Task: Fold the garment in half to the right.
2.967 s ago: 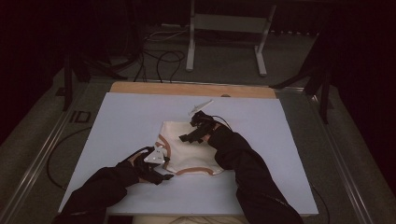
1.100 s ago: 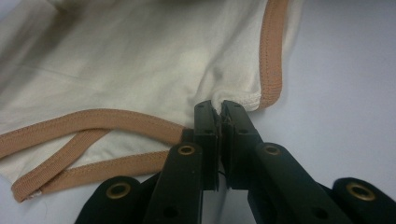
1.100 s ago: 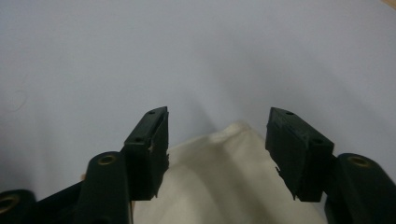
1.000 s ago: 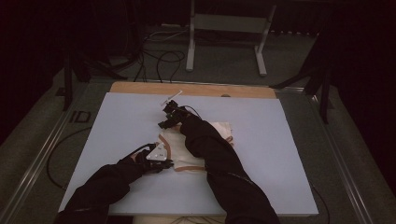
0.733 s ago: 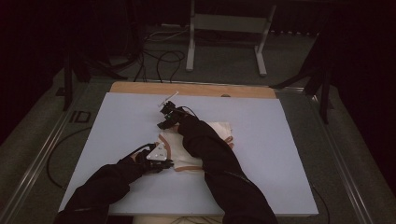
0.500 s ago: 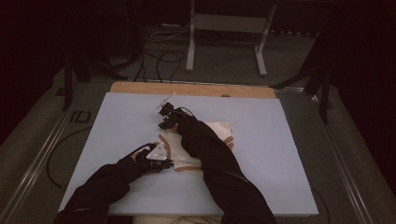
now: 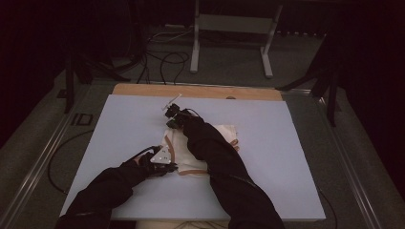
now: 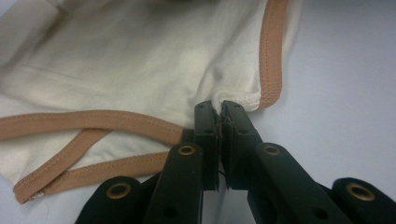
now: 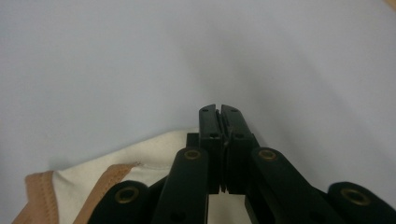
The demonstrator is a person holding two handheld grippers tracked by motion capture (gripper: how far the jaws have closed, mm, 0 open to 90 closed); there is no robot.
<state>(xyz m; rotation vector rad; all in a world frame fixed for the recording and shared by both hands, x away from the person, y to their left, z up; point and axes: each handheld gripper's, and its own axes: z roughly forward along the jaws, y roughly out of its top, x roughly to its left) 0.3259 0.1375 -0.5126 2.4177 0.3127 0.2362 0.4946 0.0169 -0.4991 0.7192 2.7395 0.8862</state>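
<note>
Two tools work a cream garment trimmed in tan binding, which lies folded near the middle of the pale bench. The left tool is clamped on a fold of cream cloth beside a tan-bound edge, at the garment's near left corner. The right tool has just been closing; its jaws meet at the garment's far edge, though whether cloth is pinched between them cannot be told.
</note>
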